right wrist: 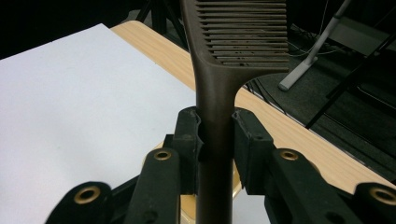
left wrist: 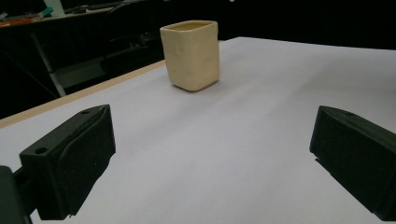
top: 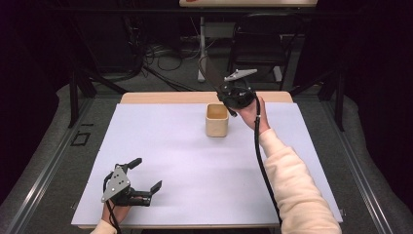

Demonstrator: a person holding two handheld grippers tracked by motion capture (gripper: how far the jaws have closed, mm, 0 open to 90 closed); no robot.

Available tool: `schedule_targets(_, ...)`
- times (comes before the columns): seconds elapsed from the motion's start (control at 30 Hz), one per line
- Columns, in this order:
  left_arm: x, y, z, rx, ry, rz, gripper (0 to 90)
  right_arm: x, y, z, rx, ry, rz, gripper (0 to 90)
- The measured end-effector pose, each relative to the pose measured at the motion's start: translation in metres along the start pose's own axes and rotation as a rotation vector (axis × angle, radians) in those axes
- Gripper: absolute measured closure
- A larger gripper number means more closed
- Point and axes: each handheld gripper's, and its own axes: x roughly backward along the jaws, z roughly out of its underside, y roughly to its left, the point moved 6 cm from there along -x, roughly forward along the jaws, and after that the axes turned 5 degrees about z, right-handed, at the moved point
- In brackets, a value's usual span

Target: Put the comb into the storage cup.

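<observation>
Brown comb (right wrist: pixel 219 93) clenched in right gripper (right wrist: pixel 217 135) jaws, teeth clear up close, left gripper (left wrist: pixel 210 154) jaws released, cup (left wrist: pixel 191 53) perhaps ceramic

A wooden surface (top: pixel 165 98) carries a white sheet (top: pixel 195 165) that covers nearly all of it, leaving a strip of wood bare along the far edge. A cream cup (top: pixel 216 120) stands upright on the sheet, near that edge.

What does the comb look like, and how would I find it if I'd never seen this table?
Look to the far edge of the white table, just past the cream cup. There the right gripper pinches the handle of a dark brown comb. It's the only thing with thin teeth, and it sticks up in the air.
</observation>
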Motion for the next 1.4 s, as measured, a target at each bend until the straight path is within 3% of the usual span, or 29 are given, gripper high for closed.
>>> schedule_targets(0.93,0.001,0.0,-0.001,0.0,-0.008,-0.001,0.2,-0.016,0.01,-0.014,0.042,-0.012,0.007,72.7)
schedule_targets(1.4,0.001,0.0,0.0,0.002,-0.003,-0.003,0.2,-0.021,0.01,-0.014,0.007,-0.051,0.007,72.8)
